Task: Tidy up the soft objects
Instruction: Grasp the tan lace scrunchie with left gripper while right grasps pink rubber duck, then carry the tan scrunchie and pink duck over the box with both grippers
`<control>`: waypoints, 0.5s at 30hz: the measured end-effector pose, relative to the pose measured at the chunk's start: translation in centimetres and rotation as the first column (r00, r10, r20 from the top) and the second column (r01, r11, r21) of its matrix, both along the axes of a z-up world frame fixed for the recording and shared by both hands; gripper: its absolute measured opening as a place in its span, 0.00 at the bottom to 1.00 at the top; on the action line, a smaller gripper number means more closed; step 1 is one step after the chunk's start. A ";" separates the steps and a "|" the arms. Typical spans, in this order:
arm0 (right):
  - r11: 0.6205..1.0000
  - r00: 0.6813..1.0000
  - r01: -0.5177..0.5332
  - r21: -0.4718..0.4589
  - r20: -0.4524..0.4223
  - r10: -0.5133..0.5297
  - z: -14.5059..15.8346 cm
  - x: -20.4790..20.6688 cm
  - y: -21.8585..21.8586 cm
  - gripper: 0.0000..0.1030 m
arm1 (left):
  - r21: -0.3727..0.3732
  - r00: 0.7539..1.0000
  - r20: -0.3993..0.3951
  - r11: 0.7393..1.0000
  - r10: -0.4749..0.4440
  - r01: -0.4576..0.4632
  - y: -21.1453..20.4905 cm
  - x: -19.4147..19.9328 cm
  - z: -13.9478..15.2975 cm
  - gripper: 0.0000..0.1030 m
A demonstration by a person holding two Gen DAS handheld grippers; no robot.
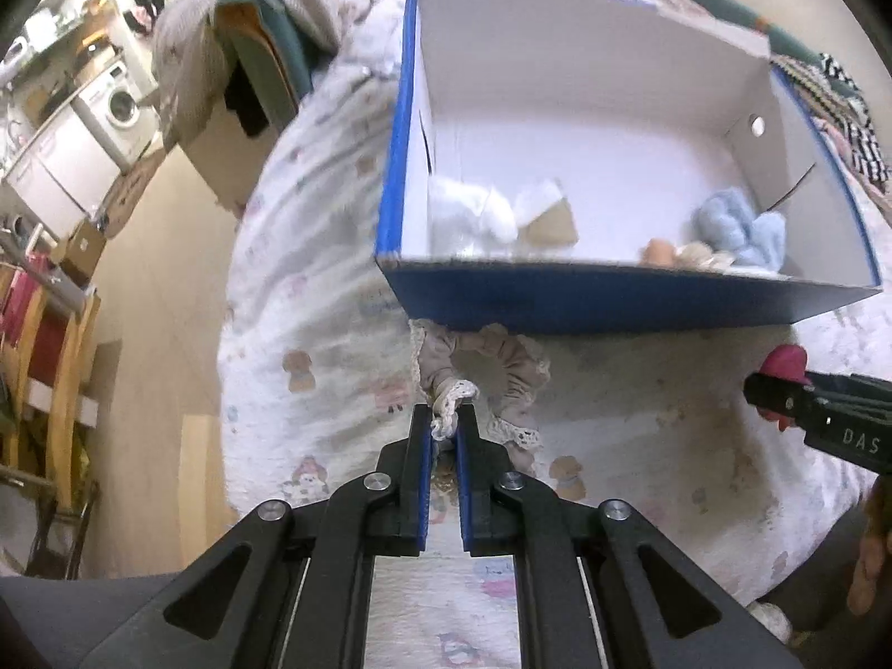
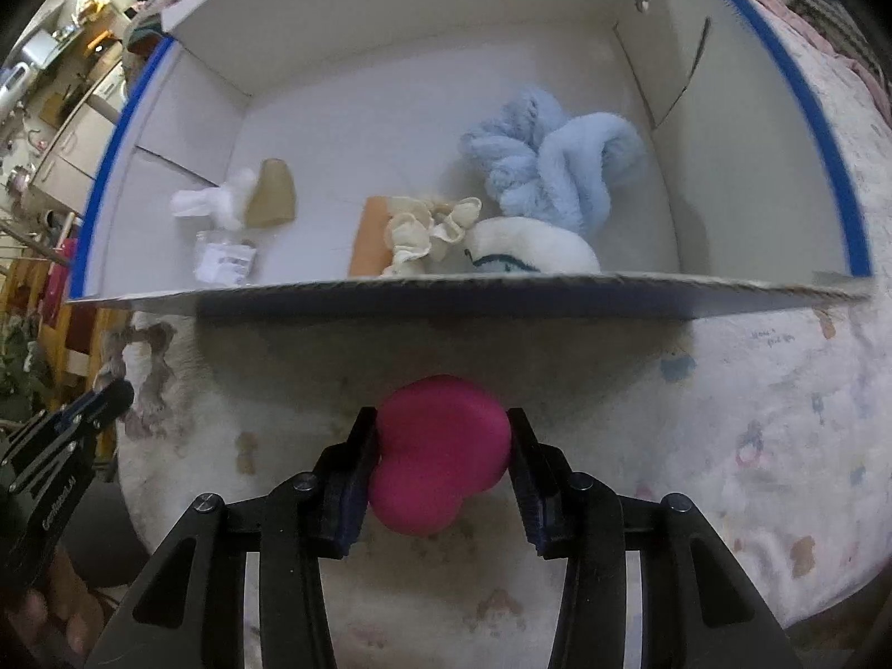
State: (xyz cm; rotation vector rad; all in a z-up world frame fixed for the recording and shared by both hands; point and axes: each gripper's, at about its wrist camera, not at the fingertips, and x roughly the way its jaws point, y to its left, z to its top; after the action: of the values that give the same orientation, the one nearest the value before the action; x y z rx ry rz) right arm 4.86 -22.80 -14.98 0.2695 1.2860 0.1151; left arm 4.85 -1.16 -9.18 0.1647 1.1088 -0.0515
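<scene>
Two grippers, two soft things, one blue box

Left gripper (image 1: 452, 418) squeezed nearly shut on the lace edge of a frilly beige scrunchie (image 1: 490, 373), just in front of the blue box (image 1: 585, 301) on the printed blanket (image 1: 312, 334) – right gripper (image 2: 440, 463) about half open, pinching a squishy pink sponge (image 2: 437, 457) on both sides, near the box's front wall – inside already: fluffy blue scrunchie (image 2: 552, 161), cream scrunchie (image 2: 429, 231), white puff (image 2: 223, 200)

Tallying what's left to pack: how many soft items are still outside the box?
2: a lace-trimmed scrunchie pinched by the left gripper, and a pink sponge in the right gripper. Others may be hidden.
</scene>
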 end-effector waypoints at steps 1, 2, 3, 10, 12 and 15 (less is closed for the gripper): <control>1.000 1.000 0.000 0.009 0.007 0.000 0.5 -0.5 0.0 0.46 | -0.003 1.000 0.018 1.000 0.002 -0.002 0.1 -0.2 0.6 0.07; 1.000 1.000 0.000 0.018 0.013 -0.001 0.8 -0.6 -0.3 0.46 | -0.006 0.999 0.039 1.000 0.007 -0.007 0.2 -0.4 1.2 0.07; 1.000 1.000 0.001 0.026 0.019 -0.002 1.2 -1.0 -0.4 0.46 | -0.011 0.998 0.054 1.000 0.013 -0.012 0.3 -0.6 1.8 0.07; 0.996 0.993 -0.014 0.091 0.114 0.003 5.1 -2.8 -0.8 0.46 | -0.057 0.983 0.178 0.998 0.043 -0.034 1.1 -1.6 5.7 0.07; 0.994 0.988 -0.021 0.112 0.156 0.003 6.7 -3.6 -1.4 0.46 | -0.072 0.978 0.202 0.996 0.058 -0.044 1.4 -1.5 6.6 0.07; 0.989 0.971 -0.041 0.142 0.240 0.005 9.0 -3.5 -1.9 0.46 | -0.108 0.972 0.222 0.993 0.073 -0.050 1.8 -1.1 8.1 0.07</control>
State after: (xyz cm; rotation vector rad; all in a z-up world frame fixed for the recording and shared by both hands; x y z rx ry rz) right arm 1.35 -24.72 -5.97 0.3550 1.0418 0.2550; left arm 3.73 0.68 -1.04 0.0426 0.8817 -0.0328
